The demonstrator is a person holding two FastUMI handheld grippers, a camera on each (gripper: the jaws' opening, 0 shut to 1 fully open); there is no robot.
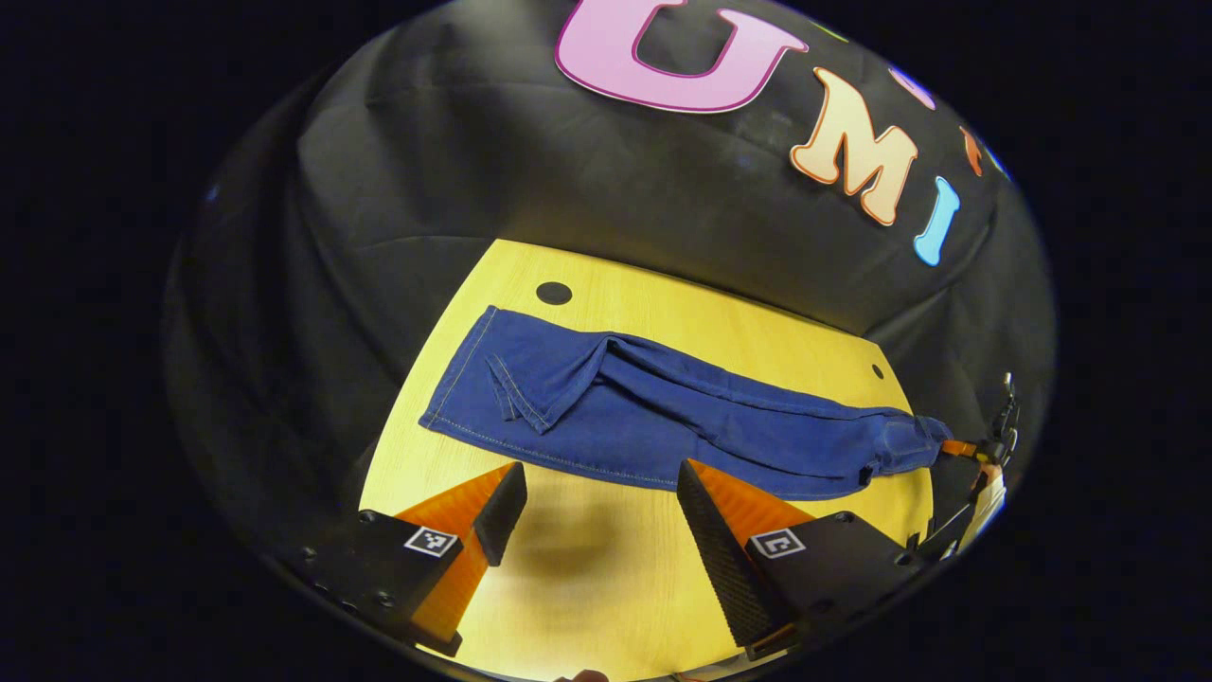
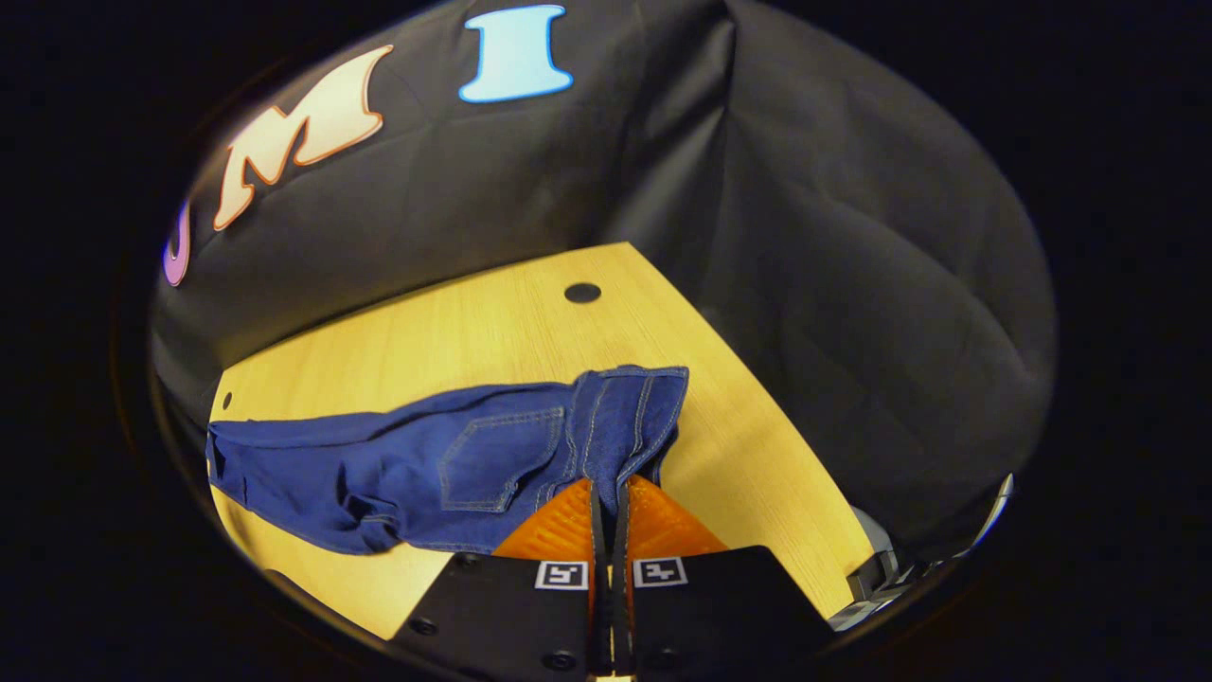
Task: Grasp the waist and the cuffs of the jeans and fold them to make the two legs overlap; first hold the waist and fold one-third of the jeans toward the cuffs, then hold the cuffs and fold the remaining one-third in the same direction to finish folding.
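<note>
On the yellow wooden table (image 1: 663, 530) lie the blue jeans (image 1: 663, 417), stretched out long from one side to the other. In the left gripper view, the leg ends sit at the left, and one leg is partly folded over the other there, with a loose flap of cloth on top. The waist end lies far off at the right edge of the table.

The left gripper (image 1: 598, 502) hangs just above the bare table, close to the near edge of the jeans. Its two fingers are spread wide apart and hold nothing. A dark shadow falls on the wood between them.

In the right gripper view, the jeans (image 2: 454, 455) show a back pocket and pale stitching. The right gripper (image 2: 609, 497) has its two fingers squeezed tight together on the waist of the jeans, with a bit of blue cloth pinched between them. The cloth there is pulled into folds.

A small dark round hole (image 2: 582, 293) sits in the table near its far corner, behind the jeans. Black cloth hangs all around the table.
</note>
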